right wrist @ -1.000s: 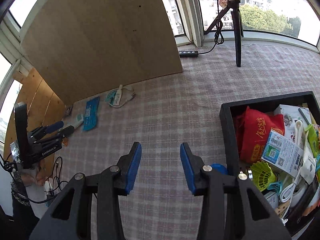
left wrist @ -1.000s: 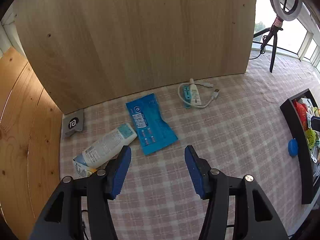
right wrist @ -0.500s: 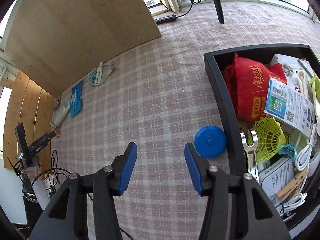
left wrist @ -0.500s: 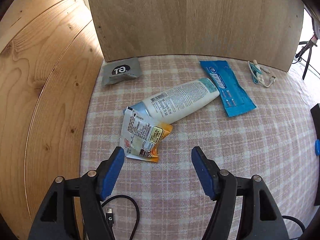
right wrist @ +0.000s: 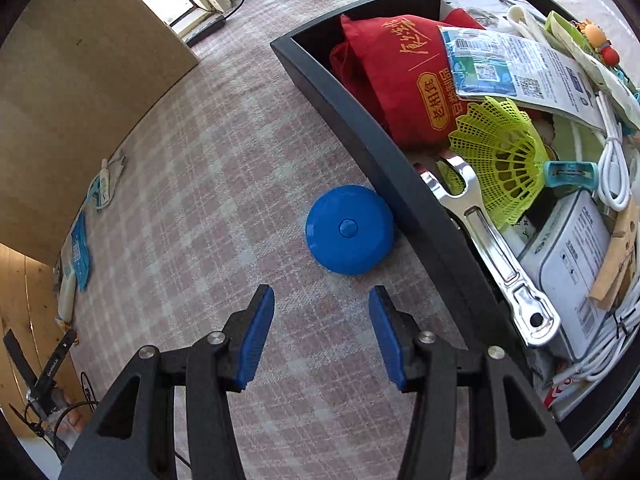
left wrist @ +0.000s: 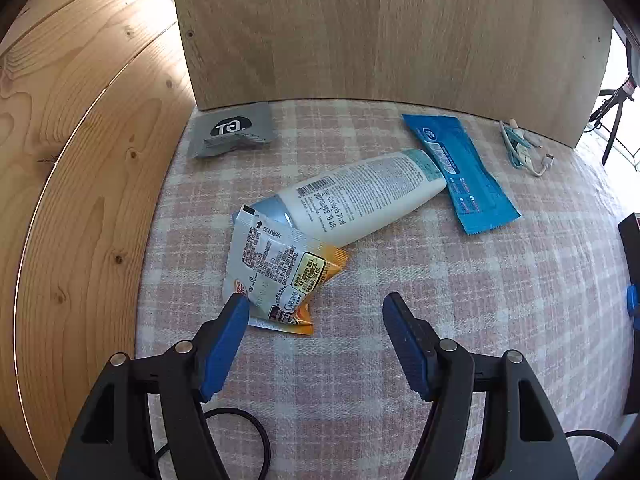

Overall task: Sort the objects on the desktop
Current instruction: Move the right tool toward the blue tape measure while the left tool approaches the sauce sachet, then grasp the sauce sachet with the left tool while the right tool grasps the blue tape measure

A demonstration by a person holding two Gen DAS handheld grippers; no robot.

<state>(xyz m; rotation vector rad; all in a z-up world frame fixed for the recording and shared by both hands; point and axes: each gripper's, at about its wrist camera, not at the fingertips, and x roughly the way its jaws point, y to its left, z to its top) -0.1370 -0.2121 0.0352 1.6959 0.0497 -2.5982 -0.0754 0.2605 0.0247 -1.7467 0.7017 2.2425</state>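
Note:
My left gripper is open and empty, just short of a silver and orange sachet that lies partly under a white tube. A blue wrapper, a grey packet and a coiled cable with a clip lie beyond on the checked cloth. My right gripper is open and empty, close in front of a round blue case that rests against the black tray, which is full of sorted items.
A wooden board stands behind the objects and a wooden wall runs along the left. A black cable lies under the left gripper. The tray holds a red bag, a yellow shuttlecock and a metal tool.
The left gripper moved closer to the sachet and tube. The right gripper moved down and forward toward the blue case beside the tray.

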